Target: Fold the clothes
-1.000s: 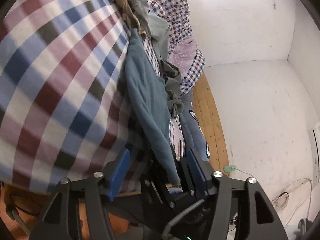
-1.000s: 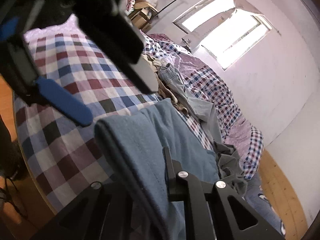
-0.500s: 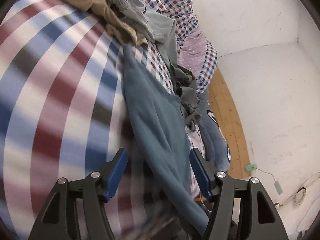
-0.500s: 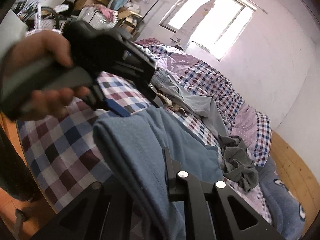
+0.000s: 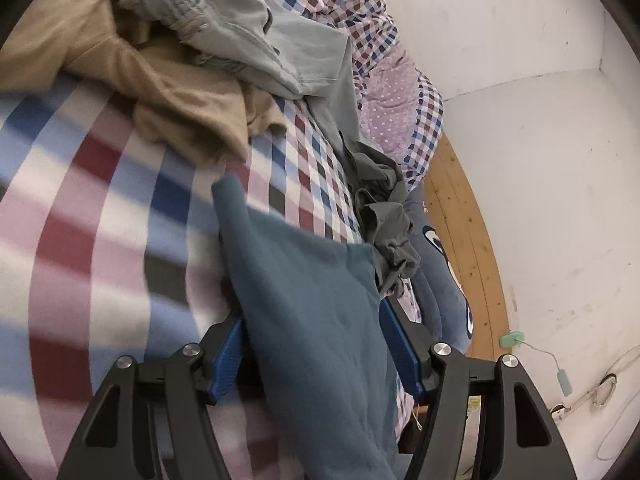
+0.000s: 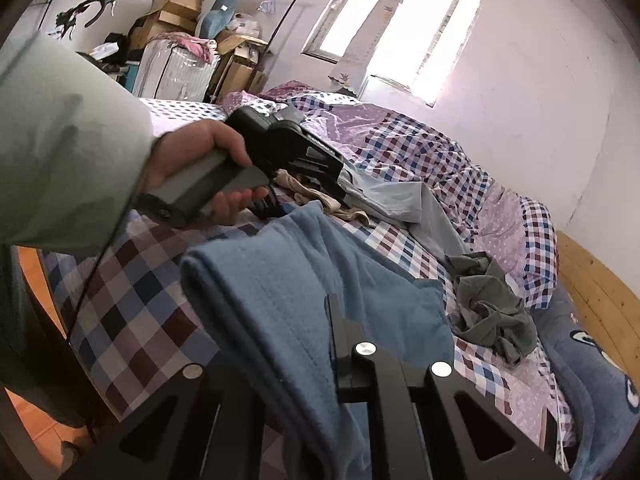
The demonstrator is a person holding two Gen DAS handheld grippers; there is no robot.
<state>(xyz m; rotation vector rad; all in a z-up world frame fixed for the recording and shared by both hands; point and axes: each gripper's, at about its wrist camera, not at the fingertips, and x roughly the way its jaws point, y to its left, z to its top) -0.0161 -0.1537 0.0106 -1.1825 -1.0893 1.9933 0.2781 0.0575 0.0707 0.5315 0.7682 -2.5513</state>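
Holding the teal garment (image 5: 316, 320) up over the checked bedspread (image 5: 92, 216) — your right gripper (image 6: 320, 344) is the nearer one, with the cloth draped right over it.

Your left gripper (image 5: 312, 344) has its blue pads spread apart with the fold hanging between them, not pinched; the garment's long axis runs from there away toward its free corner near the tan clothes (image 5: 172, 92). Your right jaws are buried under the fabric — you cannot tell whether they are clamped. The garment's lower end is cut off, and the left-wrist view is blurred.
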